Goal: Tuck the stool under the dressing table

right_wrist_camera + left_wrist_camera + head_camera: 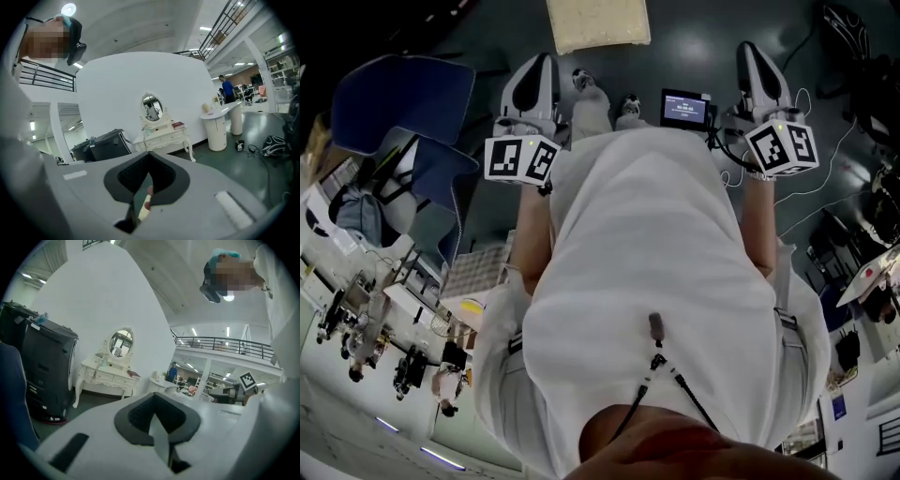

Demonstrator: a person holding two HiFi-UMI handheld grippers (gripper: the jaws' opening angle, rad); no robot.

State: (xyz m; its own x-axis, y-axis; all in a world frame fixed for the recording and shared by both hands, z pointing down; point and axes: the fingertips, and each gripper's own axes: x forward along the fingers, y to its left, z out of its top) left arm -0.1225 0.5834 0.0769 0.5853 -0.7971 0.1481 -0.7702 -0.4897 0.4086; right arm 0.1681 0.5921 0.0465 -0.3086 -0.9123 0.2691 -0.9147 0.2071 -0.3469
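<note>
Closed left gripper (155, 404) and right gripper (149, 161) face one dressing table (105, 373).

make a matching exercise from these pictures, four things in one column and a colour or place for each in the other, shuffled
1 dressing table
2 mirror
3 book
4 cases

a reddish, lying on the tabletop
b black, on the floor beside the table
c oval, standing on the tabletop
d white, against the wall

Pairs: 1-d, 2-c, 3-a, 4-b

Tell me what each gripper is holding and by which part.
Nothing is held: the left gripper and the right gripper are both shut and empty.
</note>
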